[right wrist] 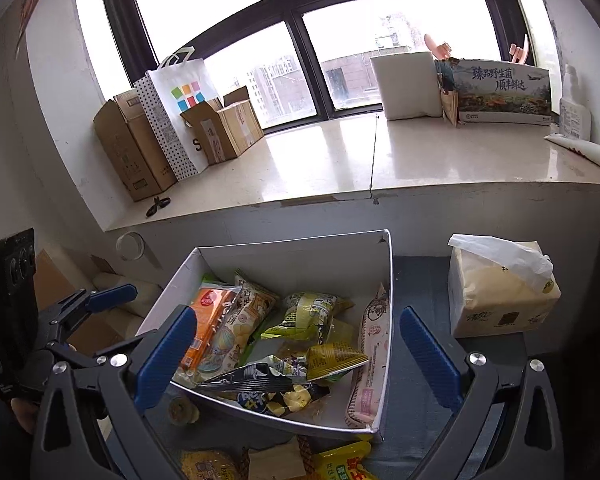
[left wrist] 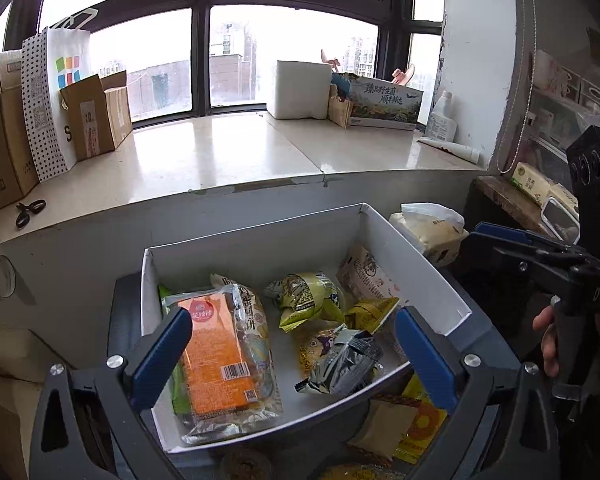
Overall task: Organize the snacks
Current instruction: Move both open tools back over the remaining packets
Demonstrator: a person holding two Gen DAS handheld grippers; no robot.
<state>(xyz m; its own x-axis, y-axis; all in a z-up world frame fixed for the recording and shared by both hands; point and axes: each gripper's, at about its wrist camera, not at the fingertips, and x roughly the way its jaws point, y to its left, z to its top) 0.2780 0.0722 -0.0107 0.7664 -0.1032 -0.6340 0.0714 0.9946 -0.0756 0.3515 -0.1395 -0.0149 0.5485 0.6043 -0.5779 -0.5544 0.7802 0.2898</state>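
Note:
A white open box (left wrist: 412, 252) (right wrist: 292, 260) holds several snack packets: an orange packet (left wrist: 216, 352) (right wrist: 206, 320), green-yellow packets (left wrist: 308, 296) (right wrist: 308, 312), a black-and-yellow packet (left wrist: 340, 360) (right wrist: 276, 392) and a pink-white packet (right wrist: 374, 340). More yellow packets (left wrist: 416, 428) (right wrist: 340, 464) lie on the dark surface in front of the box. My left gripper (left wrist: 296, 356) is open and empty above the box's near side. My right gripper (right wrist: 298, 360) is open and empty above the box; it also shows at the right of the left wrist view (left wrist: 496, 236).
A tissue pack (right wrist: 500, 300) (left wrist: 428, 228) sits right of the box. A stone windowsill (left wrist: 228, 152) (right wrist: 420, 156) behind carries cardboard boxes (right wrist: 140, 148), a paper bag (right wrist: 180, 100), scissors (left wrist: 30, 212), a white box (right wrist: 404, 84) and a bottle (right wrist: 572, 108).

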